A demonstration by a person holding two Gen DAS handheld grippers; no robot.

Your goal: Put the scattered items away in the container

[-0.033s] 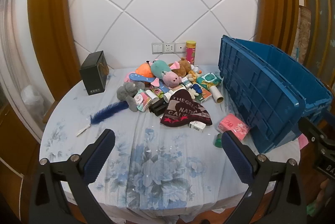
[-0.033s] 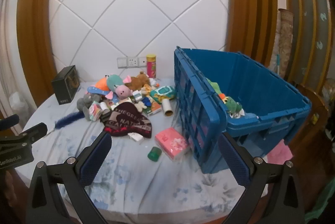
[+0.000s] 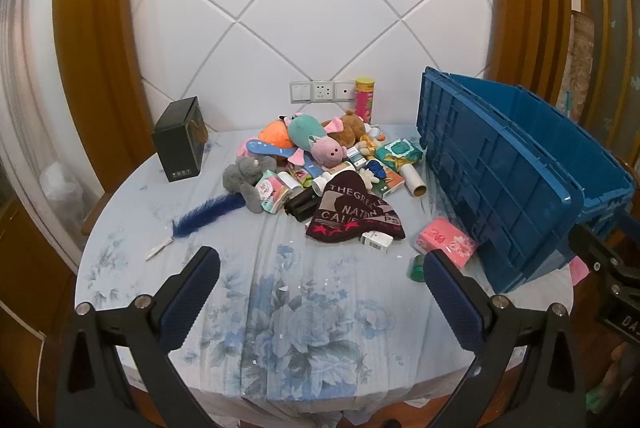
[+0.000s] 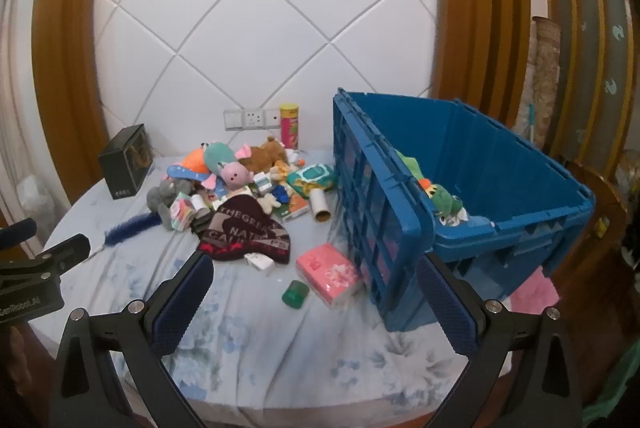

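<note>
A pile of plush toys, small boxes and packets [image 3: 320, 160] lies at the back middle of the round table. In front of it are a dark knit hat [image 3: 352, 212], a pink tissue pack [image 3: 446, 240], a green cap [image 3: 416, 268] and a blue feather [image 3: 208, 214]. The blue crate [image 3: 520, 164] stands on the right; in the right wrist view the crate [image 4: 500, 188] holds a green plush [image 4: 444, 202]. My left gripper [image 3: 320, 292] hangs open over the near cloth. My right gripper [image 4: 316, 304] is open too, near the green cap [image 4: 295, 294] and the tissue pack [image 4: 330, 268].
A black box [image 3: 180, 140] stands at the back left, a pink and yellow can [image 3: 365, 98] by the wall sockets. The flowered cloth [image 3: 304, 328] is bare near the front edge. Something pink [image 4: 534, 292] lies beyond the crate's near corner.
</note>
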